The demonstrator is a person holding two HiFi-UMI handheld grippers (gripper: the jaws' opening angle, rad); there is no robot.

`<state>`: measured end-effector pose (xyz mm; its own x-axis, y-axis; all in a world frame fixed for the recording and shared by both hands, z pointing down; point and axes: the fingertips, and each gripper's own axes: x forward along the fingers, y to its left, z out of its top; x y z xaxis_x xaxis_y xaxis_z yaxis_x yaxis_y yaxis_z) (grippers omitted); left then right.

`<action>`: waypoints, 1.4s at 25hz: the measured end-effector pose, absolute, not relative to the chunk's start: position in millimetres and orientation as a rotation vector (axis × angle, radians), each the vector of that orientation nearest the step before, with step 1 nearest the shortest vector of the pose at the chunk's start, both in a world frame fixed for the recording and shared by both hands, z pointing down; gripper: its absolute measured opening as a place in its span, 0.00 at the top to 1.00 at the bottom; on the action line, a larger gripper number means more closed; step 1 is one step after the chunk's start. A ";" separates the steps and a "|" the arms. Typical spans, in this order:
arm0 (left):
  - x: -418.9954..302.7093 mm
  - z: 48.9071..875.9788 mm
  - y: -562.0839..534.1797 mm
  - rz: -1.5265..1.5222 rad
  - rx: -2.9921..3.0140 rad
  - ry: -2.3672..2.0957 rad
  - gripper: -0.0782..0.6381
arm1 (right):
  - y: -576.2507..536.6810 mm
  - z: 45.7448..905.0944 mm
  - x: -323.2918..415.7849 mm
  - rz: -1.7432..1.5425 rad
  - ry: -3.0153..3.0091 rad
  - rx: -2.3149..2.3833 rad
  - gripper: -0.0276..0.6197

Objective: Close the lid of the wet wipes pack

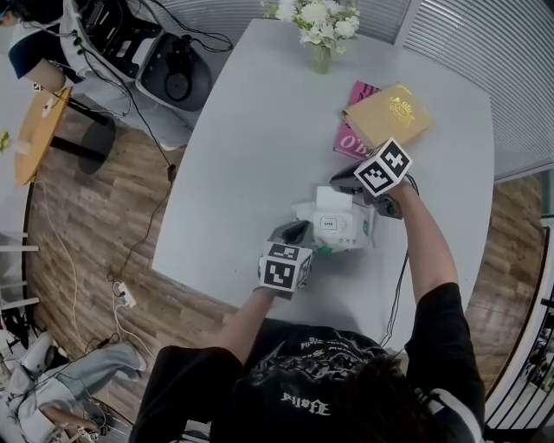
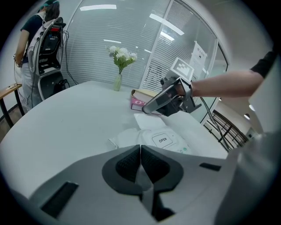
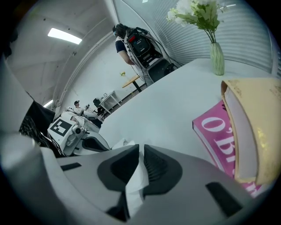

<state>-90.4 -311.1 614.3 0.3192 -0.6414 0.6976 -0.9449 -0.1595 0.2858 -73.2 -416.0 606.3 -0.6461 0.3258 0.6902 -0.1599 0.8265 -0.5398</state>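
The white wet wipes pack (image 1: 339, 229) lies on the grey table (image 1: 260, 147), in front of the person. Its label marked OPEN (image 2: 163, 140) faces up. My right gripper (image 1: 342, 183) reaches over the pack's far side; in the right gripper view (image 3: 141, 151) its jaws are shut on a thin white wipe sheet (image 3: 135, 184) that hangs down between the pads. A white sheet (image 1: 333, 202) lies at the pack's far end under that gripper. At the pack's near left corner, my left gripper (image 1: 297, 232) (image 2: 140, 151) is shut with nothing between its pads.
A yellow book (image 1: 387, 115) lies on a pink book (image 1: 351, 140) beyond the pack, at the table's right. A vase of white flowers (image 1: 321, 26) stands at the far edge. A black cable (image 1: 397, 290) runs off the near right edge. Someone stands by equipment (image 2: 41, 41) off the table.
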 end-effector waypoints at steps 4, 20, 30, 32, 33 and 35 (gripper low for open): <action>-90.3 616.0 -311.4 0.549 1.885 -1.406 0.88 | -413.8 599.4 -71.6 0.725 -2.167 -0.114 0.91; -90.8 615.4 -305.4 0.499 1.870 -1.428 0.88 | -377.9 561.0 -67.4 0.537 -2.209 -0.090 0.93; -89.1 614.2 -305.3 0.550 1.912 -1.448 0.88 | -352.1 551.5 -64.2 0.521 -2.247 -0.021 0.94; -89.4 614.6 -305.1 0.558 1.916 -1.454 0.88 | -347.5 551.5 -62.9 0.527 -2.257 -0.005 0.94; -89.5 614.9 -305.4 0.557 1.916 -1.456 0.88 | -345.6 551.6 -62.1 0.530 -2.262 0.003 0.93; -89.1 615.0 -306.1 0.557 1.920 -1.454 0.88 | -342.2 551.9 -60.1 0.535 -2.272 0.018 0.93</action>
